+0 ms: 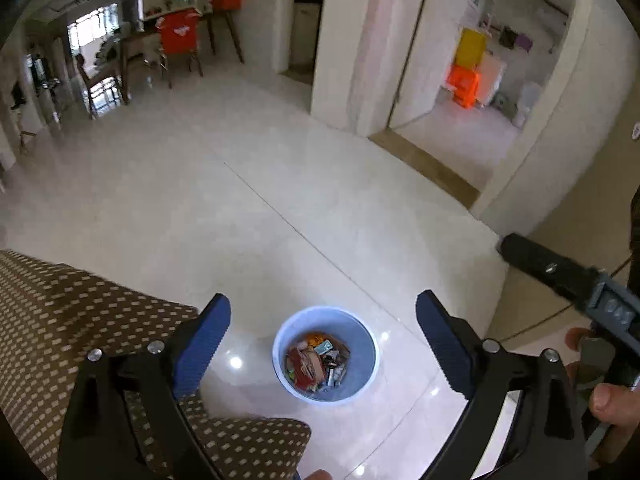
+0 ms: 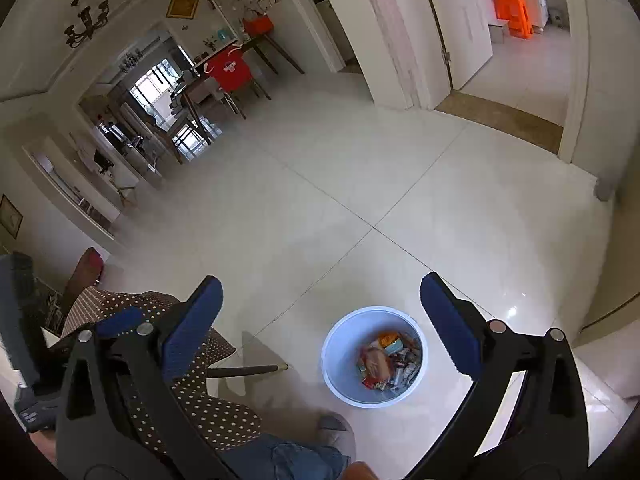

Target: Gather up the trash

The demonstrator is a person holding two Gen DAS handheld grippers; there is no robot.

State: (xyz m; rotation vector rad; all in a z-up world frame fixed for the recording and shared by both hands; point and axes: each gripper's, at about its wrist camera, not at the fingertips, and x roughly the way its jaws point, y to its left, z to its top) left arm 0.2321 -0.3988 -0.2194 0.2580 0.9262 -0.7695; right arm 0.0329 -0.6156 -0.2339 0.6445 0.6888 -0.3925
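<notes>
We hold the left hand-held gripper (image 1: 322, 320) and the right hand-held gripper (image 2: 320, 300) spread and empty above the blue bin (image 1: 325, 354) of trash on the floor; the drop looks done, so next we seek more litter.

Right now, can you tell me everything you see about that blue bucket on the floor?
The blue bucket is a round, pale blue bin that looks like plastic, with a lighter rim. It stands upright on the shiny tiled floor, open at the top with no lid. Inside lies a pile of crumpled wrappers, red, orange and teal among them, covering the bottom. Nothing touches it except the floor.
</notes>
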